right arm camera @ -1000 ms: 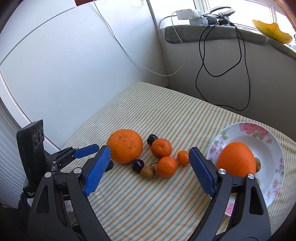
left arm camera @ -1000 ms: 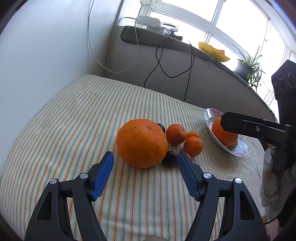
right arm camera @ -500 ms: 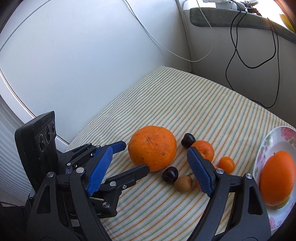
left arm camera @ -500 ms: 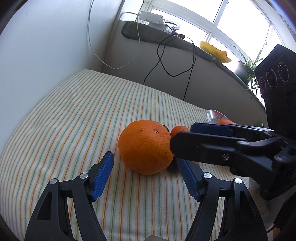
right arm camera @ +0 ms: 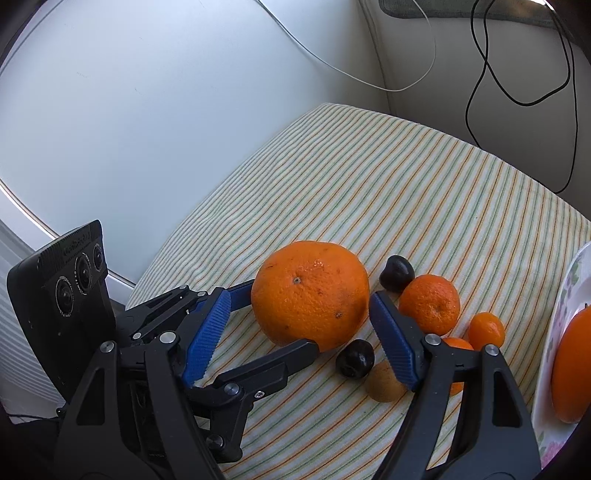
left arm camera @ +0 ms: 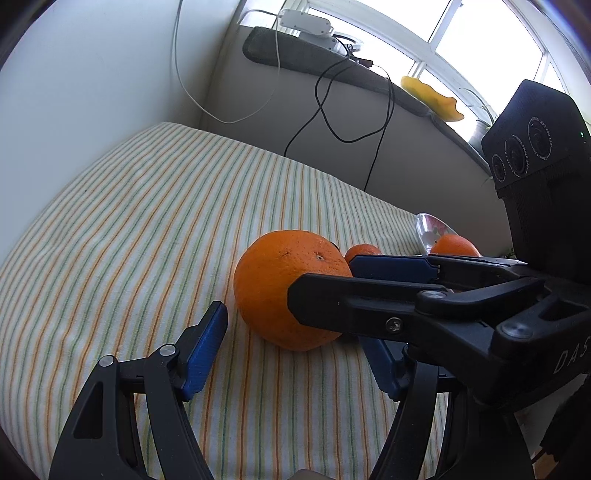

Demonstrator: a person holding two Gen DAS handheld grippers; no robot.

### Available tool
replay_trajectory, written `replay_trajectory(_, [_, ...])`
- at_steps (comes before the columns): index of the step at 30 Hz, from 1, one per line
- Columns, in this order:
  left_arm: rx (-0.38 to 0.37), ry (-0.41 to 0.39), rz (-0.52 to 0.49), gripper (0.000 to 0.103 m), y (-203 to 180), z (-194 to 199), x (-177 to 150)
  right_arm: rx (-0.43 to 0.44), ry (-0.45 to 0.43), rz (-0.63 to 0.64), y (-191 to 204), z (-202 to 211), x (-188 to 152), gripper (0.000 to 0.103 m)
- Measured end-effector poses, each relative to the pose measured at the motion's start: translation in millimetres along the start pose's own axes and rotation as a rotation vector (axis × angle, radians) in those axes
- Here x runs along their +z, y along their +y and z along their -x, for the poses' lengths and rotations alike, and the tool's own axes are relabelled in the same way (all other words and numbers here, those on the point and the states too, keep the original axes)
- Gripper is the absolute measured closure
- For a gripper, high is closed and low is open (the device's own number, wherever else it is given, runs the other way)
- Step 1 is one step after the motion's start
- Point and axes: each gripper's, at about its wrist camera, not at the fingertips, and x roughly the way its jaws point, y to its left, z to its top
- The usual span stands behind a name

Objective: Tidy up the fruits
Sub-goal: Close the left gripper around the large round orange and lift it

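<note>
While both grippers are crowding the big orange (right arm camera: 310,295) on the striped cloth (right arm camera: 424,192) | right gripper (right arm camera: 299,332) gaping wide, straddling it | left gripper (left arm camera: 295,350) wide too, empty | advice: centre the blue pads on its round, dimpled sides, keeping clear of neighbouring mandarin (right arm camera: 430,304) | plate (right arm camera: 565,295) waiting right.

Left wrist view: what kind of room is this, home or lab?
Probably a home, a table set by a window. A striped cloth covers the table, a wide windowsill carries a power strip with trailing cables, and loose fruit sits beside a floral plate.
</note>
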Motion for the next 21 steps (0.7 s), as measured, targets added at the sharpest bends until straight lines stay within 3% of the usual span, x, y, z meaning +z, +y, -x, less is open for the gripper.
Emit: replay_trajectory(21, [-0.034, 0.015, -0.003, 0.036, 0.7, -7.9, 2.4, -0.036, 0.034, 0.004, -4.3, -19.1, 2.7, 0.028])
